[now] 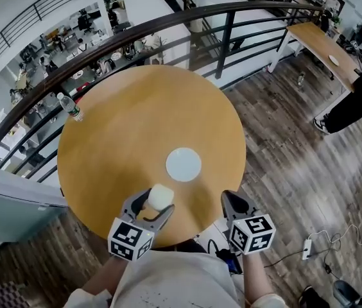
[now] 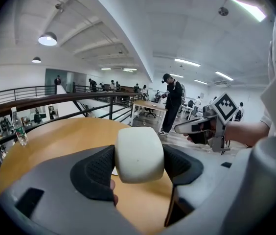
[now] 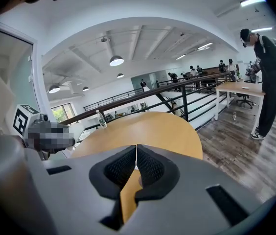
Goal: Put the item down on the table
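- The item (image 2: 139,154), a pale rounded block, is clamped between the jaws of the left gripper (image 1: 156,206), over the near edge of the table (image 1: 129,120)
- The right gripper (image 3: 136,166) is held closed and empty, to the right
- Nothing is judged done yet: lowering and release are left
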Demonstrator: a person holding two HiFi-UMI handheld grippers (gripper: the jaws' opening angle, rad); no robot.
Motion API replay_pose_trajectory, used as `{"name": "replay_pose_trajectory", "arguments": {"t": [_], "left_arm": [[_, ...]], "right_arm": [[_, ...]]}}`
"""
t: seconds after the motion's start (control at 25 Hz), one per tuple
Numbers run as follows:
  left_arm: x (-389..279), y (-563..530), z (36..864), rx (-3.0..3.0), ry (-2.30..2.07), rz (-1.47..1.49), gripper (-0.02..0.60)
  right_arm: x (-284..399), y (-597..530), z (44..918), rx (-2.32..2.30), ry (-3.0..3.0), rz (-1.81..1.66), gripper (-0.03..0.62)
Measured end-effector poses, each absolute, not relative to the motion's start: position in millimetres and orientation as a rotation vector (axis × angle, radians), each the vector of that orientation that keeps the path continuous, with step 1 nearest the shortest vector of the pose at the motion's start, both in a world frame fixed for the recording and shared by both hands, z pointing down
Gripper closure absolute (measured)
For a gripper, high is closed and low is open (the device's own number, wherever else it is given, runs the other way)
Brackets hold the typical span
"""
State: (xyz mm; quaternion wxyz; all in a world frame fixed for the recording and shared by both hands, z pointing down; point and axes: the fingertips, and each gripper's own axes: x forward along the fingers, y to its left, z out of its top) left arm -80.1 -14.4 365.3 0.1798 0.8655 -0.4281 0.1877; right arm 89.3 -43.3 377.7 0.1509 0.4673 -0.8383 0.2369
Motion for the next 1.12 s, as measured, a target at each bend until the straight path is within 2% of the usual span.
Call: {"name": "replay_pose_trajectory", "arguments": {"t": [1.12], "left_arm": [[-73.2, -105.6, 414.7, 2.445, -1.072, 0.586, 0.261]], "right_arm": [[79.8, -104.6, 423.4, 1.321, -2.303, 0.728, 0.569]]}}
